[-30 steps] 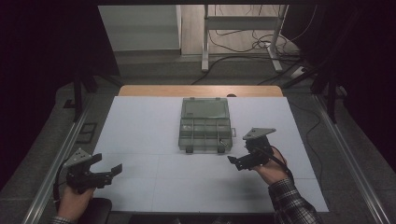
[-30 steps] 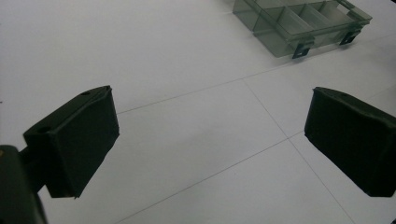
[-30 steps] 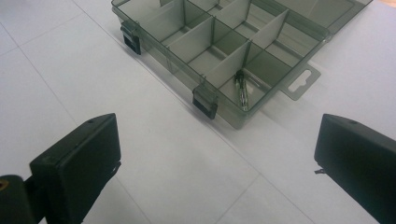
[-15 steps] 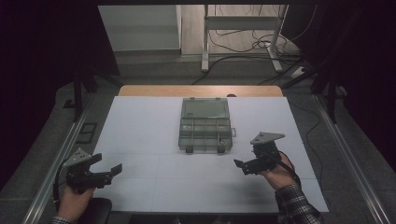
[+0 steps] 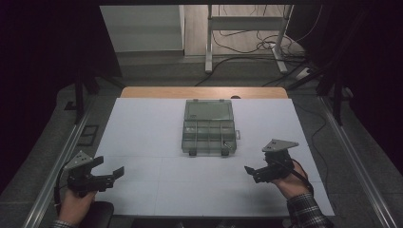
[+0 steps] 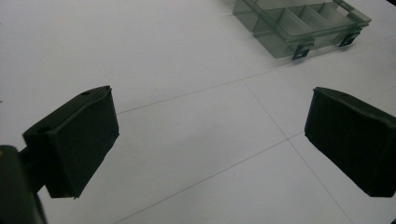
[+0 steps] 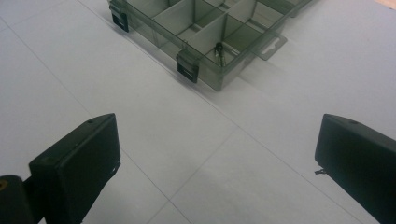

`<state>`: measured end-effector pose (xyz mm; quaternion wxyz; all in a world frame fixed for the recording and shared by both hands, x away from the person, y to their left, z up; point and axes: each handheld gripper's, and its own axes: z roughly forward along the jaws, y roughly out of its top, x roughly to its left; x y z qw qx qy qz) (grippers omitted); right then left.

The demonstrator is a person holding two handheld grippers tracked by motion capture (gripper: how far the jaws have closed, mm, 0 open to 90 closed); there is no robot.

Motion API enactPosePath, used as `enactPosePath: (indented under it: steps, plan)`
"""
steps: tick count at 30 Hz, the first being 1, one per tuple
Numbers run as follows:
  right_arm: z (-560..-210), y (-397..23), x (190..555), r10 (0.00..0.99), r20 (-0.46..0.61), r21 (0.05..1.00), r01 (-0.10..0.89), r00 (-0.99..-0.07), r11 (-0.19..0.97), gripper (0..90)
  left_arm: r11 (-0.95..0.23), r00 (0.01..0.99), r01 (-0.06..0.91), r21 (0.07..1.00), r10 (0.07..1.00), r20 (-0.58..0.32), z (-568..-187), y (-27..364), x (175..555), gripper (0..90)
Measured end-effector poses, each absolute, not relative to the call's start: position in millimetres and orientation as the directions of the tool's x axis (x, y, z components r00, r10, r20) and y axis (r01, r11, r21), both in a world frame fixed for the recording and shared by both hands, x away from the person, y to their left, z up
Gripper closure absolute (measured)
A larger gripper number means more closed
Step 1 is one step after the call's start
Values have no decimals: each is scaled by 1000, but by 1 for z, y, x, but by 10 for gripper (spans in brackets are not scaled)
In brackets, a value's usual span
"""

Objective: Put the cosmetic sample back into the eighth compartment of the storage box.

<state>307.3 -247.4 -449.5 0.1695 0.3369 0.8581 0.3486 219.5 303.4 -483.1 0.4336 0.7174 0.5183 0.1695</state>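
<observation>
We cannot make out much of the small dark object (image 7: 219,52) lying in the near right compartment of the clear smoky-grey plastic compartment box (image 5: 209,132); in the right gripper view it reads as a thin, dark, perhaps metal piece, and in the high view it is only a speck. The far end of the box is cut off by the top edge in both gripper views, so its lid panel shows to us in the high view alone, where it lies toward the far side. The room around the table is dark, and we can tell little there beyond cables on the floor and the legs of a metal frame.

The box sits on the white sheet-covered table (image 5: 142,123), at its middle and toward the far half, its two dark latches facing the person.

The left gripper (image 5: 107,175) is held near the table's near left edge, well apart from the box; its jaws stand wide apart with nothing between them. The right gripper (image 5: 253,172) is held near the near right part of the table, also well apart from the box, jaws likewise spread and empty.

Against the frame a second ago, the right gripper has drawn back from beside the box's near right corner toward the person, while the left gripper has hardly shifted
</observation>
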Motion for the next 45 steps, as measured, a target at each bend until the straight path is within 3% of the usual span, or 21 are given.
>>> enactPosePath:
  steps: [45]
  plan:
    - [-457, -303, 280, 803, 6, 742, 541, -596, 395, 0, -87, 404, 598, 797, 892, -205, -483, 303, 220, 35]
